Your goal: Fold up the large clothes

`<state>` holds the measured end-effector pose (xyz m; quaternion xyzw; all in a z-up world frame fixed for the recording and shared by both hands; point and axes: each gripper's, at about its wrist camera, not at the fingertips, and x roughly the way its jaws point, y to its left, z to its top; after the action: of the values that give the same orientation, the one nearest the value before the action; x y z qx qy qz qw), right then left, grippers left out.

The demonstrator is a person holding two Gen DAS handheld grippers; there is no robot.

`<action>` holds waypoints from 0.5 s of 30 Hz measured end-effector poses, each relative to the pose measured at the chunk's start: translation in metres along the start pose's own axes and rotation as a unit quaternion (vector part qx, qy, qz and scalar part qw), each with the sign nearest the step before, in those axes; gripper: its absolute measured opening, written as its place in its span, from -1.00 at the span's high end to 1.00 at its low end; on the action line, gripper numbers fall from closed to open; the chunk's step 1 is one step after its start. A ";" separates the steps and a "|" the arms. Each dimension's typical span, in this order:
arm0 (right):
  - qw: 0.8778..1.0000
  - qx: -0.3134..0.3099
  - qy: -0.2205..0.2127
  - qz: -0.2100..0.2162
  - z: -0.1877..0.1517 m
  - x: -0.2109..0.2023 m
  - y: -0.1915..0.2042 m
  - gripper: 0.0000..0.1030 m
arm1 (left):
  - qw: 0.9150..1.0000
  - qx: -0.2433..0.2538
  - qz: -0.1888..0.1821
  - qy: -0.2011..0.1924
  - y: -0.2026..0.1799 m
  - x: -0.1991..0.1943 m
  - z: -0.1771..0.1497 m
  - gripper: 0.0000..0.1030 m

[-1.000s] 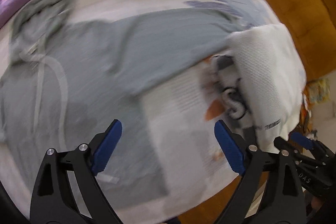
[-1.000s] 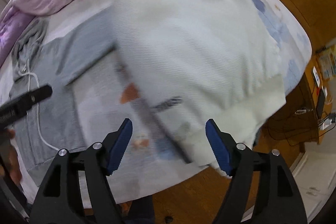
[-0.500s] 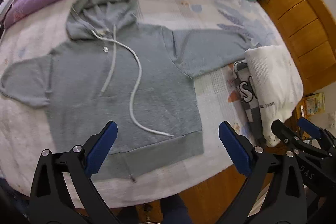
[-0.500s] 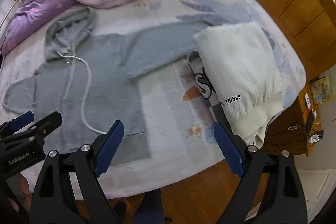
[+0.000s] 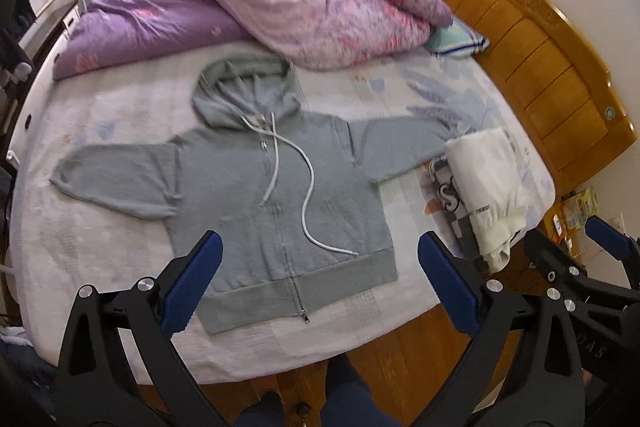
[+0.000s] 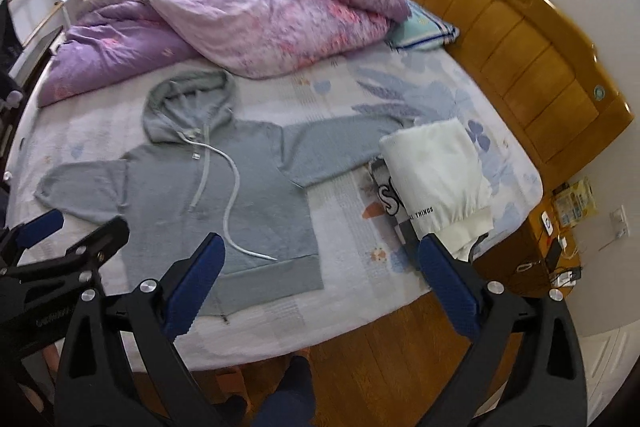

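A grey zip hoodie [image 5: 280,207] [image 6: 192,195] lies spread flat, front up, on the bed, with sleeves out to both sides, hood toward the quilt and white drawcords across the chest. A folded white garment [image 5: 484,171] [image 6: 436,167] rests on a patterned one [image 6: 386,195] at the bed's right edge, beside the hoodie's right sleeve. My left gripper [image 5: 318,251] hangs high above the hoodie's hem, open and empty. My right gripper [image 6: 320,251] hovers over the bed's near edge; its jaws are opening with nothing between them. Each gripper shows at the edge of the other's view.
A purple and pink quilt [image 5: 280,7] is heaped along the far side of the bed. A pillow [image 5: 456,41] lies by the wooden headboard [image 5: 540,59] on the right. Wooden floor [image 6: 380,347] and a cluttered nightstand [image 6: 560,235] lie below; a person's legs [image 5: 340,399] stand at the bed edge.
Both grippers have risen and pulled back from close over the garments, so the whole bed now shows. The right gripper's jaws have spread wider. The hoodie and the folded pile lie unmoved.
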<state>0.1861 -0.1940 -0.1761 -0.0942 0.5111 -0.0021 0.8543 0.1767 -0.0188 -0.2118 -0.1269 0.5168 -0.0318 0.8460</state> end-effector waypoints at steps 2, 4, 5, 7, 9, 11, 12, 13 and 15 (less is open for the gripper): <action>1.000 -0.007 -0.012 0.010 0.001 -0.022 0.007 -0.82 | 1.000 0.004 0.006 -0.014 0.004 -0.022 0.001 -0.90; 1.000 -0.011 -0.022 0.019 0.003 -0.039 0.012 -0.82 | 0.999 0.006 0.015 -0.033 0.009 -0.047 0.002 -0.90; 0.999 -0.011 -0.028 0.022 0.003 -0.050 0.015 -0.83 | 0.999 0.004 0.018 -0.038 0.011 -0.058 0.002 -0.90; 0.999 -0.016 -0.037 0.032 0.005 -0.070 0.019 -0.83 | 0.998 0.000 0.025 -0.054 0.014 -0.081 0.004 -0.90; 0.998 -0.021 -0.047 0.034 0.007 -0.085 0.021 -0.83 | 0.997 -0.002 0.037 -0.062 0.013 -0.100 0.005 -0.90; 0.997 -0.034 -0.058 0.034 0.008 -0.102 0.025 -0.83 | 0.996 -0.001 0.050 -0.070 0.012 -0.116 0.005 -0.90; 0.997 -0.035 -0.062 0.034 0.008 -0.108 0.025 -0.83 | 0.996 0.003 0.056 -0.076 0.010 -0.126 0.006 -0.90; 0.996 -0.034 -0.067 0.039 0.008 -0.117 0.024 -0.83 | 0.995 0.005 0.059 -0.079 0.009 -0.131 0.006 -0.90; 0.995 -0.038 -0.077 0.043 0.007 -0.130 0.025 -0.83 | 0.993 0.009 0.073 -0.097 0.004 -0.149 0.006 -0.90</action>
<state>0.1276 -0.1557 -0.0631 -0.1042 0.4470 0.0615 0.8863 0.1127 0.0142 -0.0811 -0.0835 0.4400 0.0380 0.8933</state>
